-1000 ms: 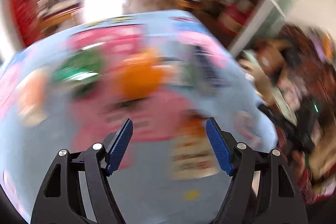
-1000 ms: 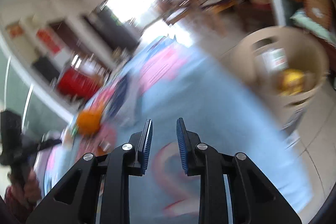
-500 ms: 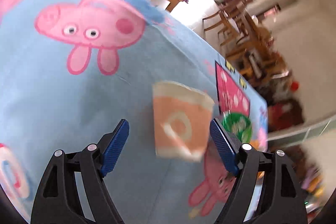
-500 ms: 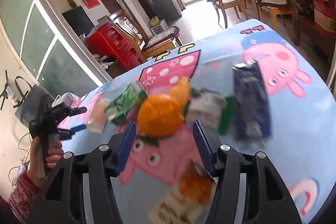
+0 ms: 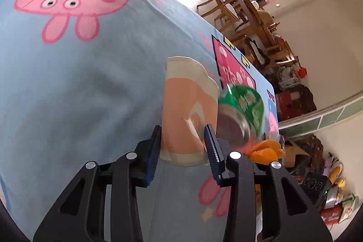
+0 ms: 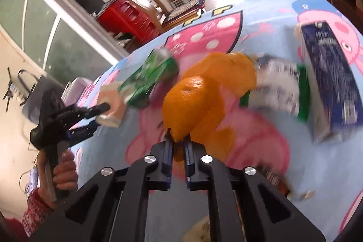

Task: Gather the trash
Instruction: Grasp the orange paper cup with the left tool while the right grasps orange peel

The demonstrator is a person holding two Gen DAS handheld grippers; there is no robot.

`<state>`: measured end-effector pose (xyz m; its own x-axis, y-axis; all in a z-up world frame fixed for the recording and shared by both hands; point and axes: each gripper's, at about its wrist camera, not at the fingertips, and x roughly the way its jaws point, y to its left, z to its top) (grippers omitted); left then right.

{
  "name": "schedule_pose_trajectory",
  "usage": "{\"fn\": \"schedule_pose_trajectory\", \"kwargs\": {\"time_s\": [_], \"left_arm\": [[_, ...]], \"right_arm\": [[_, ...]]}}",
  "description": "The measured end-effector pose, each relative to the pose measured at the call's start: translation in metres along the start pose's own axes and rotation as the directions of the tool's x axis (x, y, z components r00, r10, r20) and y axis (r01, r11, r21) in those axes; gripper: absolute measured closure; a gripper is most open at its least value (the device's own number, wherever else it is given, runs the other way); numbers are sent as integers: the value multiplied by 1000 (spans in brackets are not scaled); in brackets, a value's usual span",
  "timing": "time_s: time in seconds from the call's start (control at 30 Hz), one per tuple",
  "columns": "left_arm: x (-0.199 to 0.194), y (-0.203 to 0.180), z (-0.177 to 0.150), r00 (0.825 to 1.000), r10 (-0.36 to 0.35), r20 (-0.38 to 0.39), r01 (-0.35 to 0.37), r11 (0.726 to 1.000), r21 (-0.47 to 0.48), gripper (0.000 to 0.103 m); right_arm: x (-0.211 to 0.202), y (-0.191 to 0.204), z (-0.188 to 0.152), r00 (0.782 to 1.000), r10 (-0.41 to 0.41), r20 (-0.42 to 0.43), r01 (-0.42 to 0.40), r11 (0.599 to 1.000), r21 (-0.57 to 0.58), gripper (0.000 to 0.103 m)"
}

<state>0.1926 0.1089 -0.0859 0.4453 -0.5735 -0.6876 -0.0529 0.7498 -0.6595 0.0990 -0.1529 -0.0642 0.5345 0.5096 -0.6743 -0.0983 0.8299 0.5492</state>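
On the blue cartoon tablecloth (image 5: 68, 87) lies a peach paper cup (image 5: 186, 110) on its side. My left gripper (image 5: 183, 146) has the cup between its blue pads; the jaws are closing and both pads touch the cup's sides. A green can (image 5: 245, 106) lies just right of the cup. In the right wrist view, my right gripper (image 6: 178, 142) is shut on the lower edge of an orange peel (image 6: 195, 96). Left of the peel are the green can (image 6: 149, 78), the paper cup (image 6: 111, 103) and the left gripper (image 6: 101, 117).
A dark blue carton (image 6: 329, 83) and a white-and-green wrapper (image 6: 279, 85) lie right of the peel. A person's hand (image 6: 64, 171) in a red patterned sleeve holds the left gripper. Wooden chairs (image 5: 245, 13) and a red cabinet (image 6: 127, 15) stand beyond the table.
The left gripper came down over the paper cup and its jaws narrowed onto it. The right gripper moved in to the orange peel and shut on its edge.
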Motion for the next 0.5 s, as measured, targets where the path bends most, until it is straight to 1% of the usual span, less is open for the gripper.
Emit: {"fn": "schedule_pose_trajectory", "kwargs": {"time_s": [0.1, 0.17, 0.2, 0.27, 0.37, 0.4, 0.47, 0.5], "left_arm": [[-12, 2, -18, 999, -32, 5, 32, 999, 7, 66], [-27, 1, -34, 998, -56, 12, 55, 998, 24, 66], [-34, -1, -43, 998, -61, 12, 61, 997, 40, 66], [-44, -3, -57, 999, -51, 6, 51, 996, 74, 66], [-57, -12, -84, 999, -42, -5, 43, 992, 122, 66], [-59, -15, -94, 1000, -24, -8, 25, 989, 144, 65], [-59, -20, -107, 1000, 11, -10, -9, 985, 172, 65], [-58, -23, -112, 1000, 26, -13, -23, 982, 185, 64]], "right_arm": [[-15, 8, -14, 999, 30, 18, -30, 999, -11, 98], [-30, 15, -25, 997, 75, 29, -75, 997, -21, 98], [-34, 18, -29, 995, 100, 26, -99, 995, -32, 98], [-38, 25, -39, 991, 131, -16, -132, 989, -69, 98], [-37, 33, -60, 993, 89, -78, -99, 985, -139, 98], [-39, 33, -67, 994, 62, -86, -75, 984, -159, 97], [-41, 31, -74, 996, 26, -83, -39, 985, -169, 90], [-42, 30, -75, 997, 18, -79, -31, 986, -163, 81]]}}
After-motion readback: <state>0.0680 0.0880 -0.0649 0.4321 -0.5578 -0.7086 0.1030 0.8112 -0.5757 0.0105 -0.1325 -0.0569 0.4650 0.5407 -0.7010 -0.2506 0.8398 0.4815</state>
